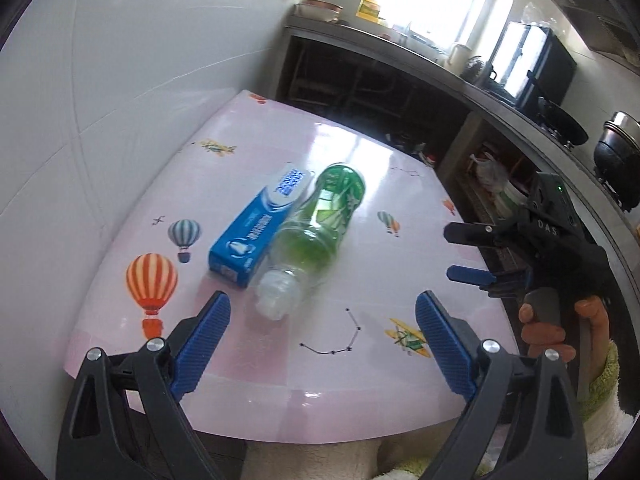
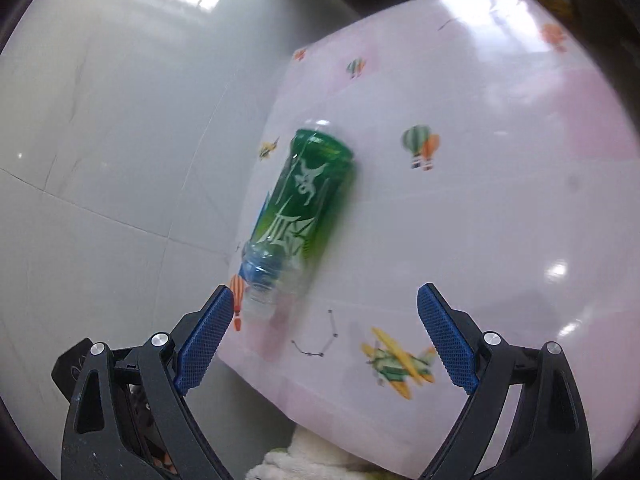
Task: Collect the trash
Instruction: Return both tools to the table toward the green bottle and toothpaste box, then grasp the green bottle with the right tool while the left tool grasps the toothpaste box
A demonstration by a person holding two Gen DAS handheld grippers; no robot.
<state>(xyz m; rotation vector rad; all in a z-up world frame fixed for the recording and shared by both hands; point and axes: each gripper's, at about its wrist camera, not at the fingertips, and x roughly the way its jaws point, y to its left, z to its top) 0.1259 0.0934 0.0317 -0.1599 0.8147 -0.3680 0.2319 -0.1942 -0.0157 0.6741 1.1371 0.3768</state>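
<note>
Two pieces of trash lay on the desk (image 1: 280, 392), and neither had been picked up: the step in hand looked like the approach, before any grasp.

Nearest the left wrist camera, the left gripper (image 1: 322, 312) had its fingers (image 1: 208, 340) spread wide with nothing between them, poised over the near edge of the pink, balloon-printed top. Just beyond them lay the green bottle (image 1: 320, 220) on its side, its clear neck end pointing back toward the camera. The blue box (image 1: 256, 228) lay touching the bottle along its left flank. Farther off ran a kitchen counter (image 1: 440, 76) with pots and a window behind.

The right gripper (image 2: 326, 312) likewise had its fingers apart and empty, hovering near the desk's near corner, with the bottle's neck just ahead of the left finger.

The next move probably called for one gripper to settle over the bottle's body, straddle it across its width and close, since a round bottle may roll away or nudge the box.

The left view alone showed the box plainly, and also the right gripper from outside, held by a hand (image 1: 560, 328) in a pale fleecy sleeve. In the right view the bottle hid nearly all of the box; that view showed the bottle's label more squarely, though blurred.
</note>
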